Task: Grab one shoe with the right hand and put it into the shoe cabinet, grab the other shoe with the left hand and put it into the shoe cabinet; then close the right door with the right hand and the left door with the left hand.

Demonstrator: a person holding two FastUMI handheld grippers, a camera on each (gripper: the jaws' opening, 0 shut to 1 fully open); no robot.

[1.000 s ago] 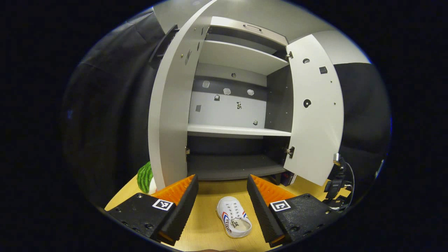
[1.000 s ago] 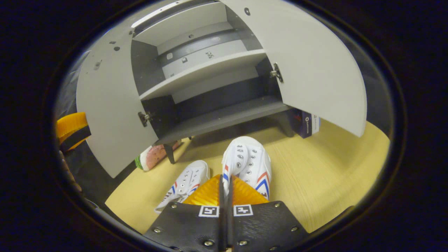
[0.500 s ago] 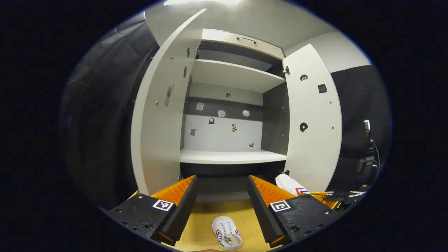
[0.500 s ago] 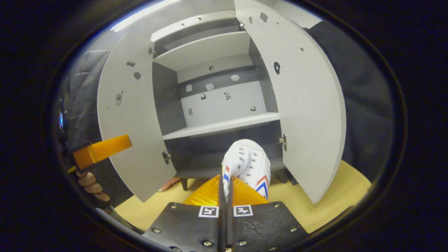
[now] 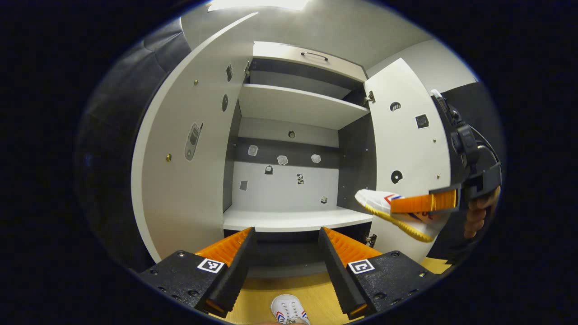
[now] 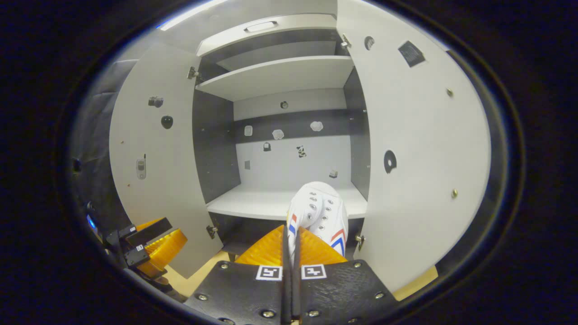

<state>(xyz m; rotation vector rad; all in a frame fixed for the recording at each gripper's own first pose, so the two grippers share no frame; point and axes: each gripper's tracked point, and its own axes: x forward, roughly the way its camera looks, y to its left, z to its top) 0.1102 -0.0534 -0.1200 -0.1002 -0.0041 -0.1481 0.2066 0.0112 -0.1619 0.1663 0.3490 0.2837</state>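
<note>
The held shoe [image 6: 319, 212] looks a light thing of soft canvas over a rubber sole, so it should carry easily but may sag or swing if pinched by thin cloth alone; the heel edge or collar seems the firmest place to hold (a grip on the tongue or laces would likely slip). It is white, with rows of eyelets and red and blue stripes at the sides, and a yellowish sole shows in the left gripper view [image 5: 392, 212]. The right tool [image 6: 290, 253] is closed on its rear part, toe pointing into the shoe cabinet [image 6: 280, 76], in the air level with the middle shelf [image 6: 253, 203]; both doors stand wide. The second shoe [image 5: 289, 310] lies on the floor [image 5: 253, 302] below the left tool [image 5: 287, 253], whose fingers are spread apart and grip nothing.
</note>
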